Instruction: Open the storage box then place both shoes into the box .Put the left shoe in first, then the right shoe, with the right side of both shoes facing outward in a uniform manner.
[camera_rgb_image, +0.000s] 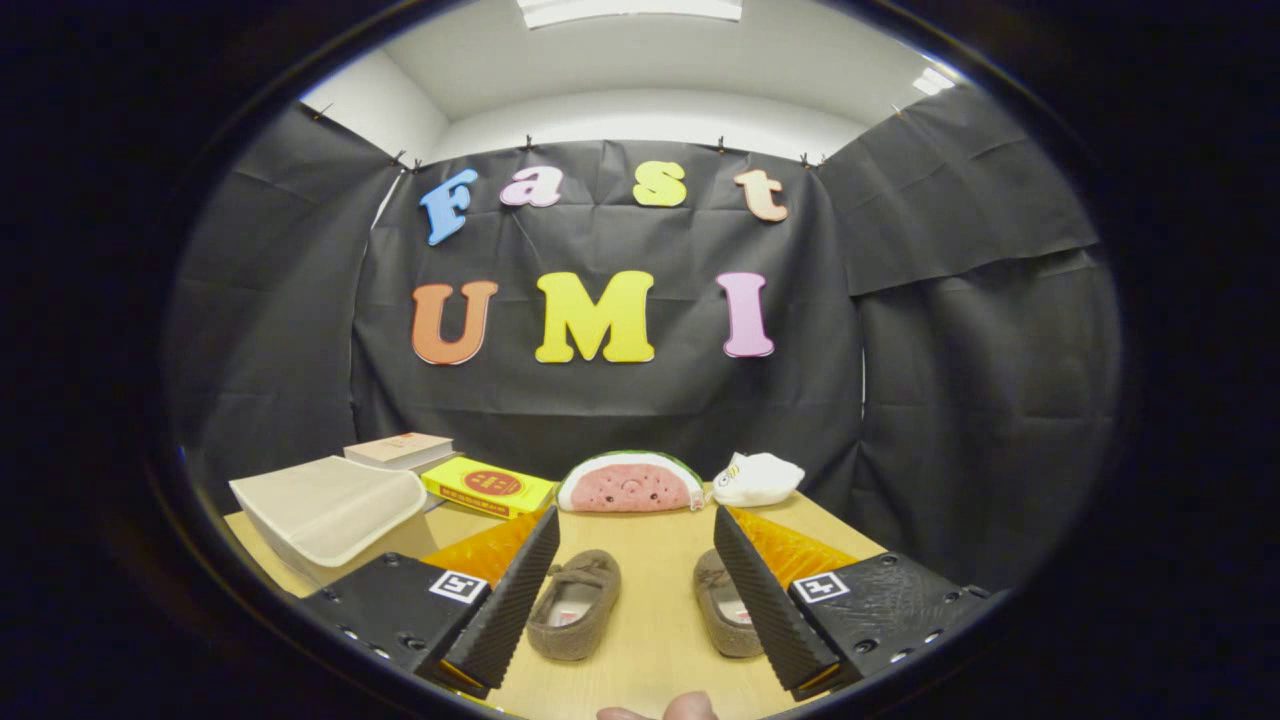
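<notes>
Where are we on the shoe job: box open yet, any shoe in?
Nothing looks done yet. Both shoes sit on the table: the left-hand shoe between the fingers, the right-hand shoe partly behind one finger. The gripper is open and holds nothing. The storage box stands beyond the fingers; I cannot tell whether it is open. Left: open the box, then place each shoe, left first.

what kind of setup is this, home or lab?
Likely a staged recording booth, not a home: black cloth wall drapes behind a wooden table with props, two slippers, a watermelon plush, a storage box. The tongs hang open above the slippers.
</notes>
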